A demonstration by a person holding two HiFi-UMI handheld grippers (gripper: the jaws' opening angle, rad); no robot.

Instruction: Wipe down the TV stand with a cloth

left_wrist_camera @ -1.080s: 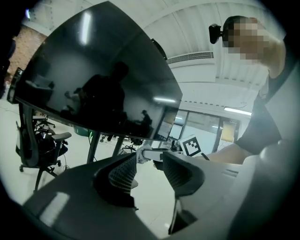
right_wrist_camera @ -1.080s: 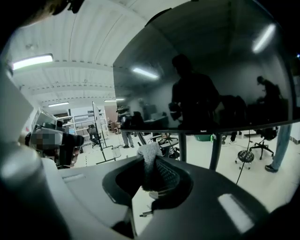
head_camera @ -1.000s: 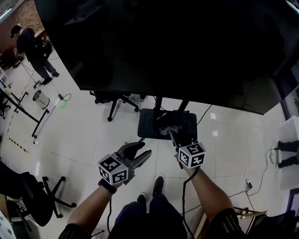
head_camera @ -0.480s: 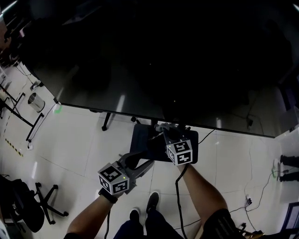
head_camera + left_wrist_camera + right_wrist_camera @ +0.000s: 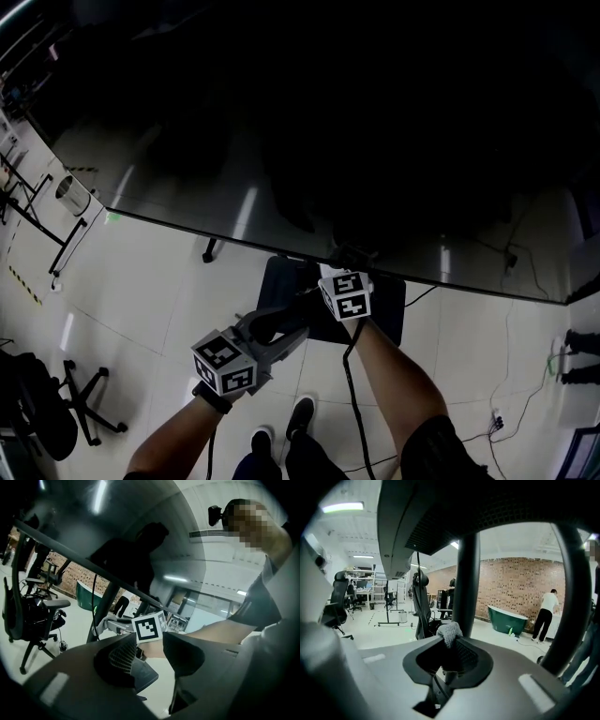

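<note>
step: judged as the approach to a wipe; the cloth is at the stand, and contact can't be confirmed
right tool (image 5: 349, 267): clenched on the cloth (image 5: 450, 632), a grey wad sticking out at the tips; reaches in under the lower edge of the TV screen (image 5: 328, 141)
left tool (image 5: 287, 324): jaws apart, nothing between them; sits at 8 o'clock of the right tool, over the floor (image 5: 159, 272), with no part in the wipe
TV stand (image 5: 467, 583): in the right gripper view its dark upright post is dead ahead at 12 o'clock of the cloth; in the head view the base plate (image 5: 283, 281) lies under both tools
cloth vs post: very near, touching or not can't be told
progress: judged early, with no clear sign of wiped area on post or base
next move: likely press the wad flat on the post and stroke along it, then drop to the base plate; needs a firm grip kept and the wrist held low to clear the screen edge
risk: cable (image 5: 354, 412) trailing at 6 o'clock of the base plate could snag
</note>
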